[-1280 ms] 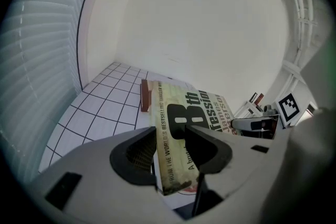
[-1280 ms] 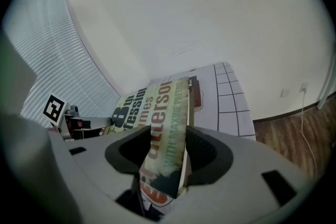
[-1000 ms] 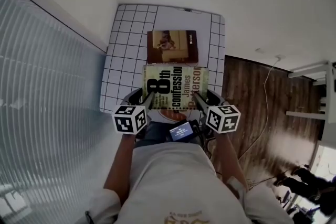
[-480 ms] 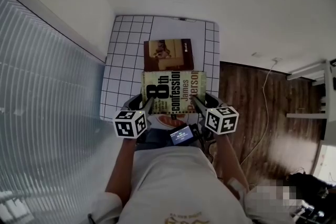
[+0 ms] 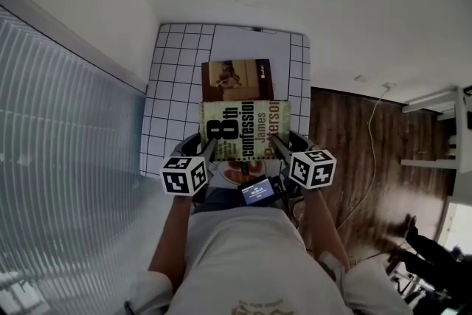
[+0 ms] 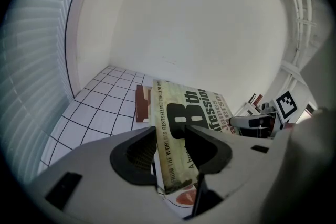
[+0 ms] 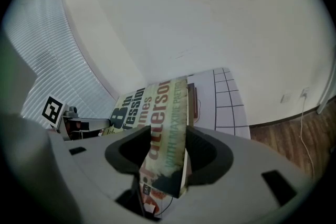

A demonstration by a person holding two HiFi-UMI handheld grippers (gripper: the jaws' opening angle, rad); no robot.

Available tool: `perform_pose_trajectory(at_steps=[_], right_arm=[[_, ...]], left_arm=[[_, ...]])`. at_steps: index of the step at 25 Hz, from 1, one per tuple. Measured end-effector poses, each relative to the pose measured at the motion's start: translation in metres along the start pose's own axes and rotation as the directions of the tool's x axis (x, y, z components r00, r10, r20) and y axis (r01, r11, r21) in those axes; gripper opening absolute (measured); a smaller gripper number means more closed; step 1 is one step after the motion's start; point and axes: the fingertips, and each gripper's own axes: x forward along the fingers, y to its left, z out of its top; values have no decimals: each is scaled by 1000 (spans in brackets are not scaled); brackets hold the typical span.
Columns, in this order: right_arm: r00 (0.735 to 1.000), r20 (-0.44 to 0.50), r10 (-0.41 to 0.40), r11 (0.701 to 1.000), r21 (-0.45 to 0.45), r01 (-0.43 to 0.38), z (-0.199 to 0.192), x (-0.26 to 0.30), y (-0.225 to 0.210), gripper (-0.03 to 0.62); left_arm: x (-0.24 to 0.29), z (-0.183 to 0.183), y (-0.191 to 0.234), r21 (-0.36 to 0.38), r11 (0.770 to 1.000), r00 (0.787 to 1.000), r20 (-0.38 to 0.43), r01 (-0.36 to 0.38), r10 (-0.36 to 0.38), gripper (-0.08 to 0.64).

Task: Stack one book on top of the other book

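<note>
person's got the green book (image 5: 245,127) pinched at both near corners. left gripper (image 6: 173,150) is clamped on the left one, right gripper (image 7: 167,153) on the right one, w/ pads squeezing cover and underside on each. makes sense imo: it's a wide, floppy-looking paperback, so a two-corner hold prob keeps it flat and stops it sagging or swinging.

the green book looks lifted off the table (image 5: 173,85), over the near half. the brown book (image 5: 237,79) lies flat further out, roughly centred. from the head view the green book's far edge sits right at the brown one's near edge, maybe just over it. can't tell if they touch.

so stacking's not done yet, and the green one prob has to go fwd and then down.

room-wise there's bare grid on both sides of the brown book and a strip past it. blinds (image 5: 66,122) run along the left, and the right table edge drops to wood floor (image 5: 354,144). the green book is wider than the brown one, so it'll overhang at the sides. leaving the near corners hanging off would give the lower jaws space to slip out.
</note>
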Motion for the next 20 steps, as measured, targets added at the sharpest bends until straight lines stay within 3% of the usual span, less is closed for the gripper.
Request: perform_pose_trajectory(at_steps=[20], right_arm=[[997, -66, -29, 1000, 9, 30, 32, 50, -22, 212]], left_arm=[[50, 23, 28, -40, 999, 997, -70, 23, -26, 173]])
